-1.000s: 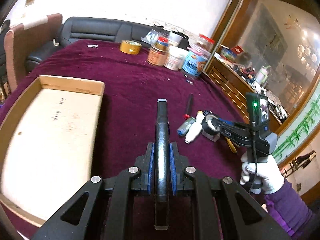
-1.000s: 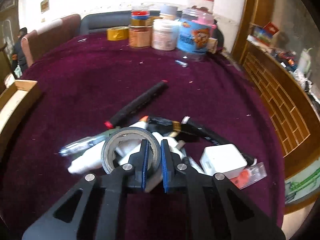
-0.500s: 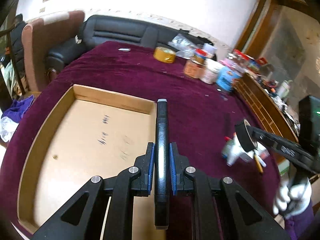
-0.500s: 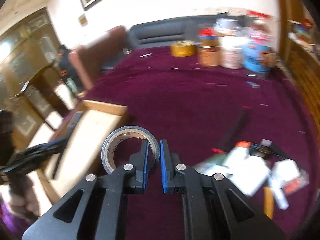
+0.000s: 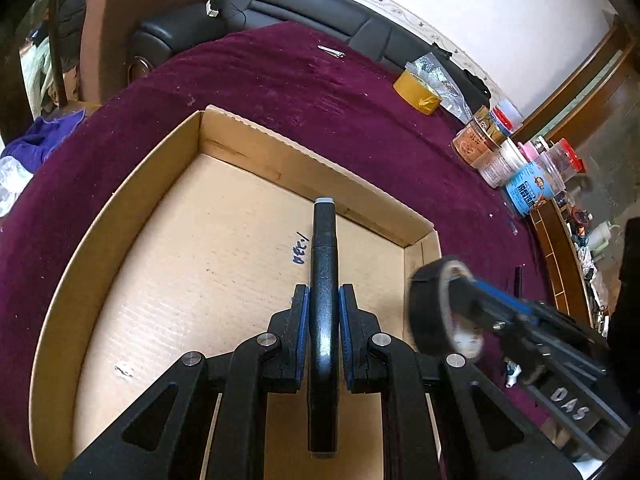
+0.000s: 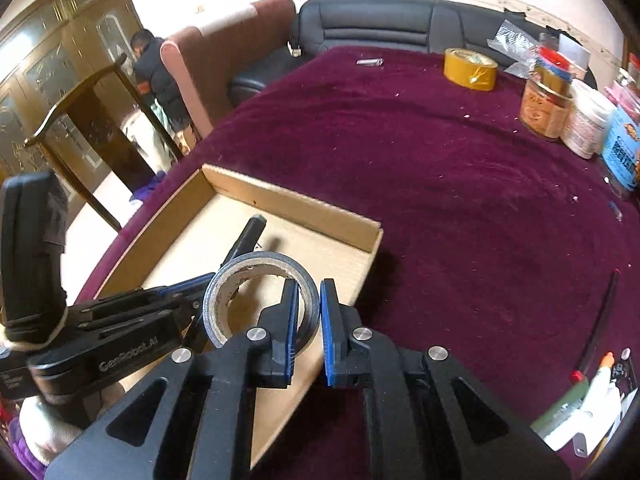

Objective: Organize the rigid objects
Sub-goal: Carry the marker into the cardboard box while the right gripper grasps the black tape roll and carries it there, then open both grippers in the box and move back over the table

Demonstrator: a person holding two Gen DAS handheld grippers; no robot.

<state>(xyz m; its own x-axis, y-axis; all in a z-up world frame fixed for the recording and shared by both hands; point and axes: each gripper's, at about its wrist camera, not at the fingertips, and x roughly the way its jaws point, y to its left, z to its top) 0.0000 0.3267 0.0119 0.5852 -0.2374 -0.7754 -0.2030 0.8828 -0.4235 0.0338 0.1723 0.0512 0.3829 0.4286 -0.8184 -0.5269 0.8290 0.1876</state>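
My left gripper (image 5: 324, 312) is shut on a long black marker (image 5: 325, 264) and holds it over the floor of a shallow cardboard tray (image 5: 168, 216). My right gripper (image 6: 309, 312) is shut on the wall of a grey tape roll (image 6: 256, 280) and holds it above the tray's right edge (image 6: 372, 248). In the left wrist view the tape roll (image 5: 430, 308) hangs at the tray's right wall, beside the right gripper (image 5: 476, 304). In the right wrist view the left gripper (image 6: 200, 288) and the marker (image 6: 248, 236) sit just left of the roll.
The tray lies on a round table with a dark red cloth (image 6: 460, 184). A yellow tape roll (image 6: 470, 68) and several jars (image 6: 548, 108) stand at the far side. Loose pens and small items (image 6: 592, 396) lie at the right. A black sofa (image 6: 380, 24) is behind.
Both grippers have swung left from the pile of loose items to the cardboard tray, carrying the marker and the tape roll. The left gripper is now lower over the tray floor.
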